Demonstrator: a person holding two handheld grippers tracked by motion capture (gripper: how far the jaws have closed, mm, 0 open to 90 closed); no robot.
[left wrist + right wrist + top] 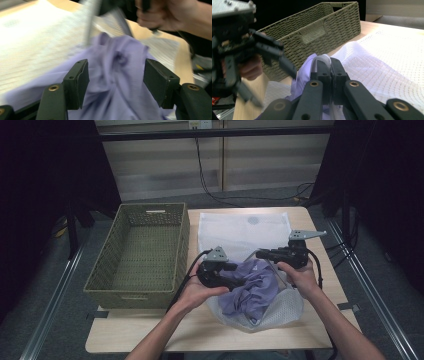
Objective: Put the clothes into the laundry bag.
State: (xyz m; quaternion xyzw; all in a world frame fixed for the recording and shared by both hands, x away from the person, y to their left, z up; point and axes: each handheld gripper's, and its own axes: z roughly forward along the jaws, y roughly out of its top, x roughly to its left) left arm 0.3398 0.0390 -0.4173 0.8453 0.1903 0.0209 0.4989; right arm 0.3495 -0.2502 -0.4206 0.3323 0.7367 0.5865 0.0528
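Lying crumpled on the light wooden worktop (pixel 165 332), the lilac cloth garment (pixel 252 287) sits half inside a white mesh laundry bag (pixel 280 312), and everything else is placed here from that garment. Just to its left, the left claw (pixel 239 282) rests over the fabric with its jaws spread; in the left gripper view its own point (pixel 116 82) lies over the lilac cloth, which runs between the two black pads without either pad pressing it. Just above the garment's right edge, the right claw (pixel 260 255) is pressed together, pinching the rim of the mesh bag: in the right gripper view the claw (pixel 330 65) has a strip of white mesh (pixel 322 60) squeezed between its closed pads, lifting the bag's mouth off the garment. Behind the garment, farther from the person, a second flat white mesh bag (pixel 242 227) lies spread on the worktop. Well to the garment's left stands an olive-green woven rectangular basket (pixel 107 270), its near wall with a handle slot showing in the right gripper view (pixel 313 31).
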